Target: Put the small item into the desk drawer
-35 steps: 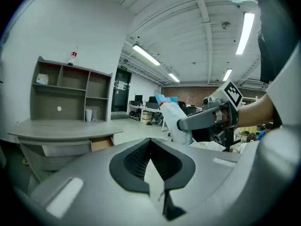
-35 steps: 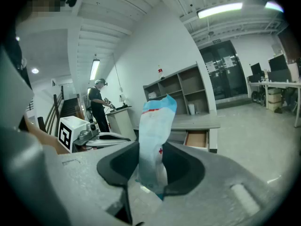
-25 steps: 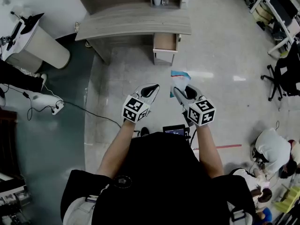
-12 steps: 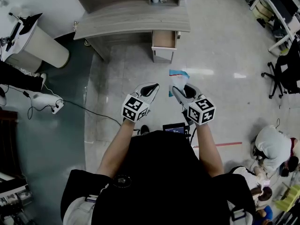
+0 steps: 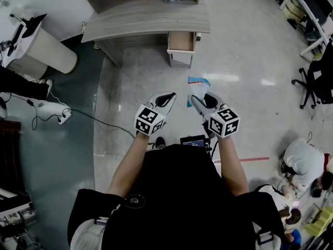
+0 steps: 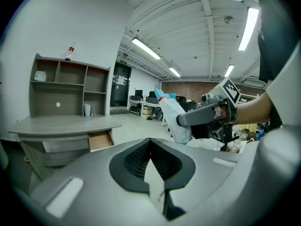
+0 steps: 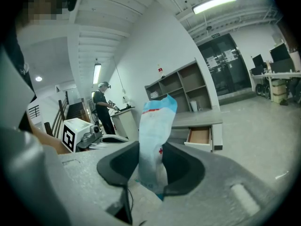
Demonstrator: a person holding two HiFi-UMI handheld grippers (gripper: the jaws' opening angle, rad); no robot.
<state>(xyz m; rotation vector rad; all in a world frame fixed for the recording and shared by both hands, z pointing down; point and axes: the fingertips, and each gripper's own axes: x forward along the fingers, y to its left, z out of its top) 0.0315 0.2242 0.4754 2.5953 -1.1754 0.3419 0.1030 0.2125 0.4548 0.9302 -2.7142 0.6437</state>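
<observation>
In the head view, the left gripper (image 5: 166, 97) and the right gripper (image 5: 201, 99) are side by side above the floor (image 5: 244, 103), well apart from the bench (image 5: 145, 20). The drawer (image 5: 181, 41) of the bench is open. In the left gripper view, the jaws are together with nothing between them. In the right gripper view, the jaws hold a white and blue packet (image 7: 157, 121), which stands upright, well apart from the drawer.

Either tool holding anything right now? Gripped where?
The right tool grips the blue-and-white packet by its lower end; the rest sticks up past the jaws. The left tool holds nothing, its jaws together.
</observation>
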